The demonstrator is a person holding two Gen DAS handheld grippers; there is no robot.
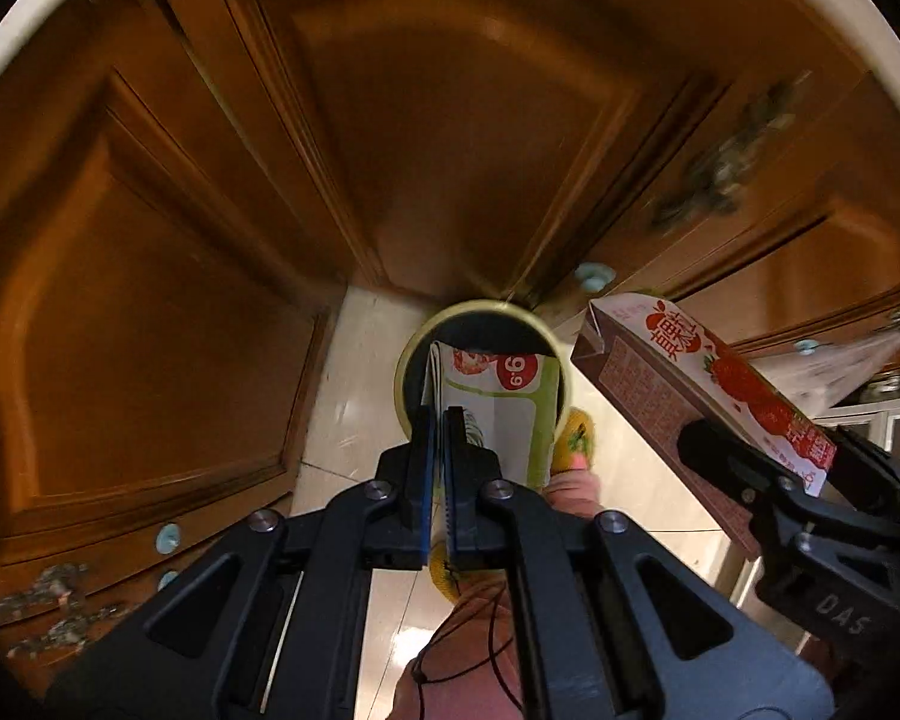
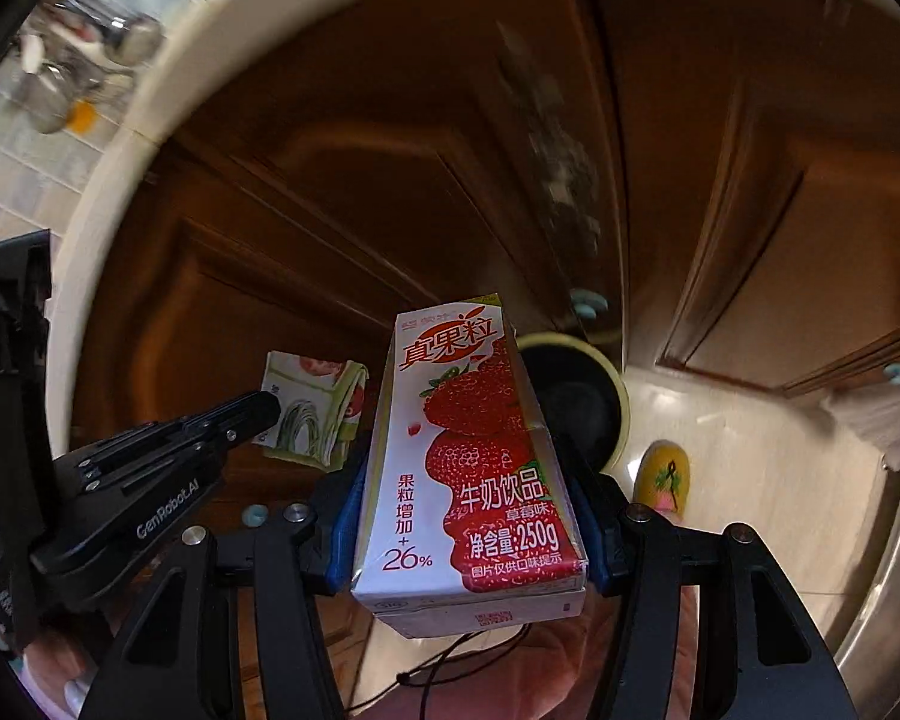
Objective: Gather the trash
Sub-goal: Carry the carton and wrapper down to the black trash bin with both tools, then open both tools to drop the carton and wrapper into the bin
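Observation:
My left gripper [image 1: 438, 420] is shut on a flattened green and white carton [image 1: 504, 402] and holds it over the round yellow-rimmed trash bin [image 1: 411, 354] on the floor. The same carton shows in the right wrist view [image 2: 312, 408], beyond the left gripper [image 2: 264, 408]. My right gripper [image 2: 459, 504] is shut on a strawberry milk drink carton [image 2: 474, 456], held upright above the floor, with the bin [image 2: 576, 402] just behind it. In the left wrist view this carton [image 1: 690, 396] and the right gripper [image 1: 768, 456] are to the right of the bin.
Brown wooden cabinet doors [image 1: 390, 150] surround the bin. A cream tiled floor [image 1: 360, 396] lies below. A foot in a yellow slipper [image 2: 663, 474] stands next to the bin. A white countertop edge [image 2: 168, 90] curves above, with kitchenware [image 2: 66, 78] beyond it.

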